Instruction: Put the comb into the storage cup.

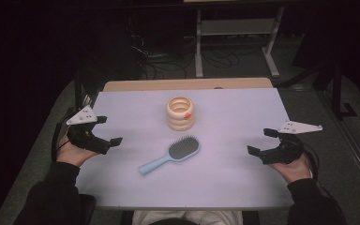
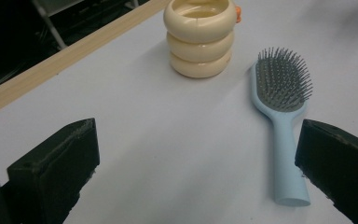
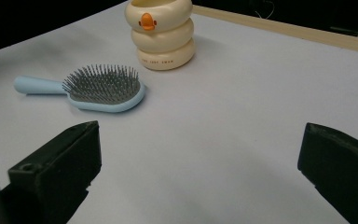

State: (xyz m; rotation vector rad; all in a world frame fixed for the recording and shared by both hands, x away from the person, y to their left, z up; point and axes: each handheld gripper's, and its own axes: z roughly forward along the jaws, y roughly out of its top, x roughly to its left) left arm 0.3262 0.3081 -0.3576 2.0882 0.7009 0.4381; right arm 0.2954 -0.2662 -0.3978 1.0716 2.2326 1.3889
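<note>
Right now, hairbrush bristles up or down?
Up. The hairbrush lies flat on the table, its grey bristles pointing upward in both gripper views.

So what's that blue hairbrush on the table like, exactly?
The hairbrush looks like pale blue plastic, with an oval head, a grey pad of dark bristles facing up and a straight handle. It lies flat mid-table, just in front of the cream ringed cup, apart from it. Nothing grips it.

A light blue hairbrush [image 1: 170, 155] lies flat on the desk [image 1: 234, 112] with its grey bristles up, its handle toward the near left. Just behind its head, apart from it, a cream cup [image 1: 180, 113] of three stacked rings stands upright, with an orange duck bill on the side.
</note>
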